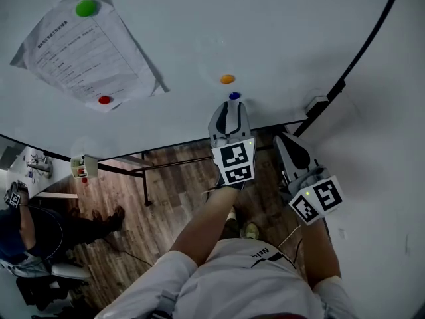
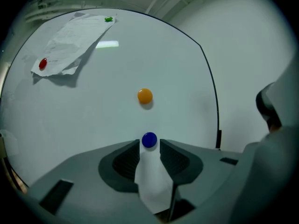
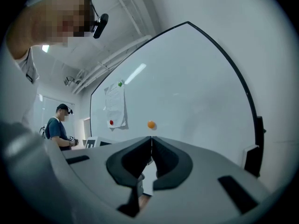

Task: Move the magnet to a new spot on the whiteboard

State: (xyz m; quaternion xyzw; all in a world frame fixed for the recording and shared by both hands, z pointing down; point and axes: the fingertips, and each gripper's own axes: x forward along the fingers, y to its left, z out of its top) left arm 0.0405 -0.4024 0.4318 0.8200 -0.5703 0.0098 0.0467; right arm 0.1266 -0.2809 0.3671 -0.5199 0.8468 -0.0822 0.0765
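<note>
The left claw point(image 2: 150, 145) stands open around the blue magnet point(image 2: 149, 140), just below the orange magnet point(image 2: 145, 95) on the whiteboard point(image 2: 177, 64). The right claw point(image 3: 151, 141) is closed and empty. Closing off-centre could flick the blue magnet off sideways.

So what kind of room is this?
Likely an office or lab: a big whiteboard, magnets pinning a paper to it, and another person beside a desk.
</note>
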